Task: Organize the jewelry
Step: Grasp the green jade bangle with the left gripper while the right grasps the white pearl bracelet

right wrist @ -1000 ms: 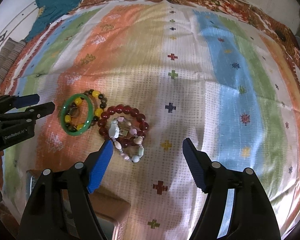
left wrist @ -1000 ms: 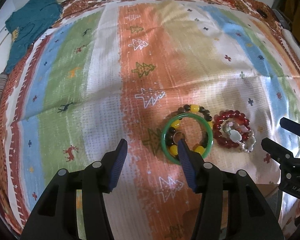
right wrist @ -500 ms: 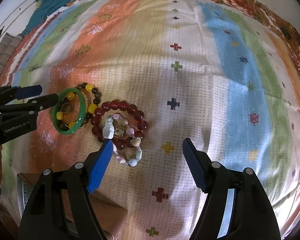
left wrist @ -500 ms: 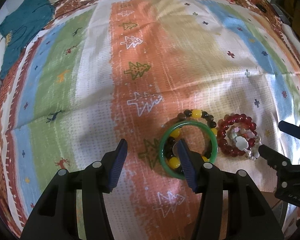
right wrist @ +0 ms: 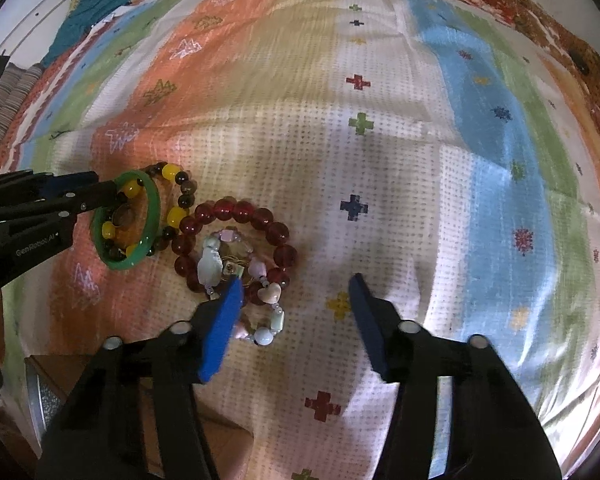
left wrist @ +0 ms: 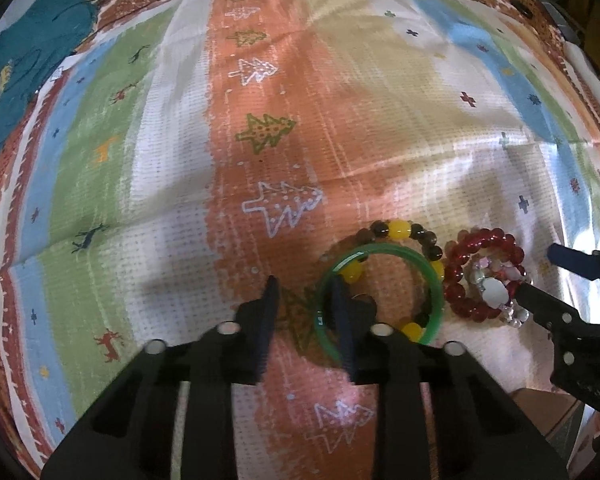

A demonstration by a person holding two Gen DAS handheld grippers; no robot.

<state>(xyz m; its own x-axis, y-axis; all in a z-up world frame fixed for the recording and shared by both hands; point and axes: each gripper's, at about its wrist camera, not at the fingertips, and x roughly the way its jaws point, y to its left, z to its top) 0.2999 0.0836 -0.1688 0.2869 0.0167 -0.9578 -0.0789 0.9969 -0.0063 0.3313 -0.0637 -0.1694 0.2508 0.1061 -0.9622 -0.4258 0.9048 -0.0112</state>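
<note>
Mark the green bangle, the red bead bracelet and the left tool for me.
green bangle (right wrist: 153, 204): right wrist view, far-side band.
red bead bracelet (right wrist: 277, 233): right wrist view, a bead on its right side.
left tool (left wrist: 305, 305): left wrist view, midway between its closing fingertips.

Left gripper (left wrist: 305, 305) closing astride green bangle (left wrist: 382, 305) rim.

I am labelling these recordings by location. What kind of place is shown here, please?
Probably a room in a home, perhaps a bed or low table. A soft striped cloth with trees and deer covers the surface, a teal garment lies at its corner, and bracelets rest on it.
</note>
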